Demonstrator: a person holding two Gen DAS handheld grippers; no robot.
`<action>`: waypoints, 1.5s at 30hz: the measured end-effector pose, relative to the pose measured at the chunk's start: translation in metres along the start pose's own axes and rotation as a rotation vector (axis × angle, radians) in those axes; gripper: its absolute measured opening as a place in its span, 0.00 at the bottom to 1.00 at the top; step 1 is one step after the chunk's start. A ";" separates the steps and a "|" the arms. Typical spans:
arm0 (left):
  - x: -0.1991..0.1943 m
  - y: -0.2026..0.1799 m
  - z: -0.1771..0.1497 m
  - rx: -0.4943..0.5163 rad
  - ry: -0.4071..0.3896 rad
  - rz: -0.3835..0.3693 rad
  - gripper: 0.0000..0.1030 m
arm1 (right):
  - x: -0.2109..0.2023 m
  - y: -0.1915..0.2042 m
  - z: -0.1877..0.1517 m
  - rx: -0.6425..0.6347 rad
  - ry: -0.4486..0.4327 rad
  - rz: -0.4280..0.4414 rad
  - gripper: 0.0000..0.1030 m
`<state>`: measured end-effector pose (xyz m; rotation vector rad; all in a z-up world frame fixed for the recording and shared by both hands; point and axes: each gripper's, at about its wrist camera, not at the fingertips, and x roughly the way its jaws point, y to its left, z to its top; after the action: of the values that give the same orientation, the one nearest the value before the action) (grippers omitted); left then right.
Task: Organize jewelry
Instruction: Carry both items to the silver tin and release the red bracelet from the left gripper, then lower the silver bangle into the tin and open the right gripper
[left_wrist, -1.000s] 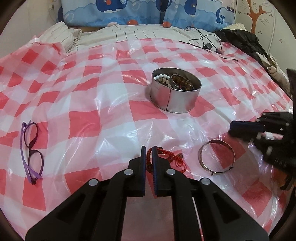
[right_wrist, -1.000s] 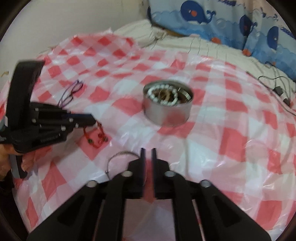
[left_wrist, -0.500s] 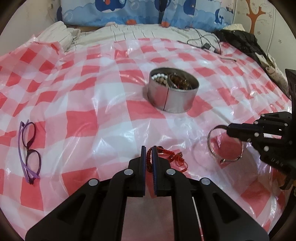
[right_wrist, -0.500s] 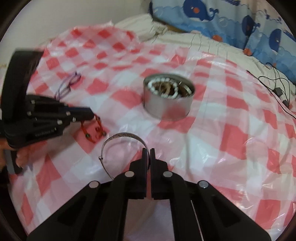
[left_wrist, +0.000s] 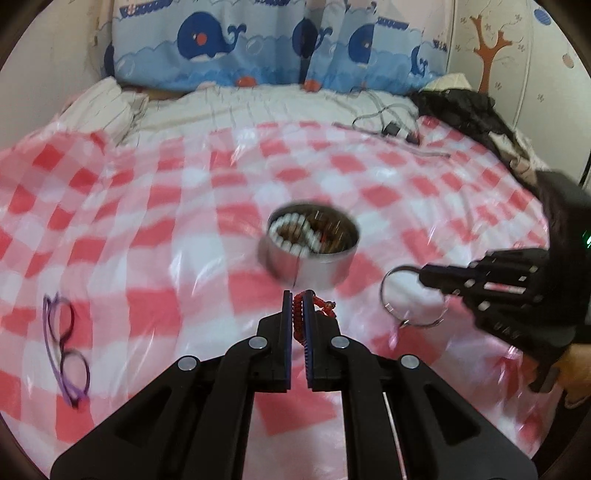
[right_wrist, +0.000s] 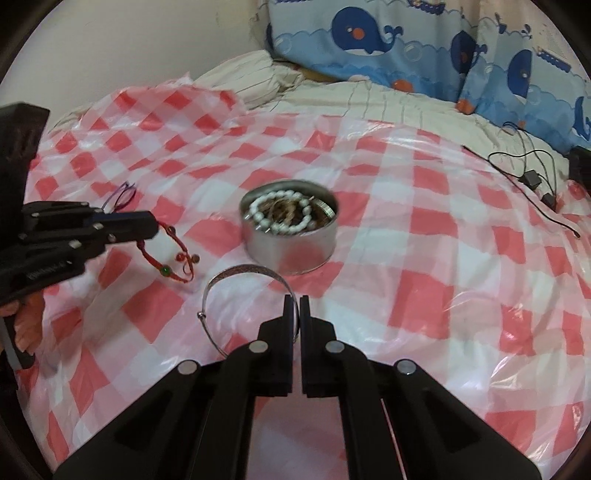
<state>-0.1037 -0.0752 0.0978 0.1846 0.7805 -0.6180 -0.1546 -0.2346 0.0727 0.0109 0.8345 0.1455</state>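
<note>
A round metal tin (left_wrist: 314, 254) (right_wrist: 290, 230) sits mid-sheet and holds a white bead bracelet (right_wrist: 280, 214) and other jewelry. My left gripper (left_wrist: 296, 299) is shut on a red cord bracelet (left_wrist: 299, 317), held above the sheet just in front of the tin; it also shows in the right wrist view (right_wrist: 168, 254), hanging from the left gripper (right_wrist: 151, 229). My right gripper (right_wrist: 297, 301) is shut on a silver bangle (right_wrist: 236, 284), lifted off the sheet; the left wrist view shows the bangle (left_wrist: 410, 295) right of the tin.
Purple glasses (left_wrist: 64, 350) lie at the left on the red-and-white checked plastic sheet (left_wrist: 147, 240). Black cables (right_wrist: 532, 173) and dark clothing (left_wrist: 472, 114) lie at the far right. Whale-print pillows (left_wrist: 258, 48) line the back.
Both grippers have lifted their jewelry off the sheet and moved toward the tin. One second ago the bangle lay on the sheet; the right gripper has since shut on it.
</note>
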 end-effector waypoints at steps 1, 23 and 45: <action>0.001 -0.003 0.009 0.003 -0.013 -0.007 0.05 | -0.001 -0.003 0.002 0.005 -0.006 -0.006 0.03; 0.071 0.024 0.034 -0.047 0.044 0.092 0.28 | 0.048 -0.012 0.068 -0.031 -0.048 -0.051 0.03; 0.032 -0.011 0.003 0.111 0.011 0.217 0.45 | 0.079 0.003 0.071 -0.051 -0.029 -0.055 0.04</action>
<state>-0.0906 -0.0996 0.0785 0.3703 0.7259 -0.4553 -0.0500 -0.2177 0.0623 -0.0581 0.8009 0.1145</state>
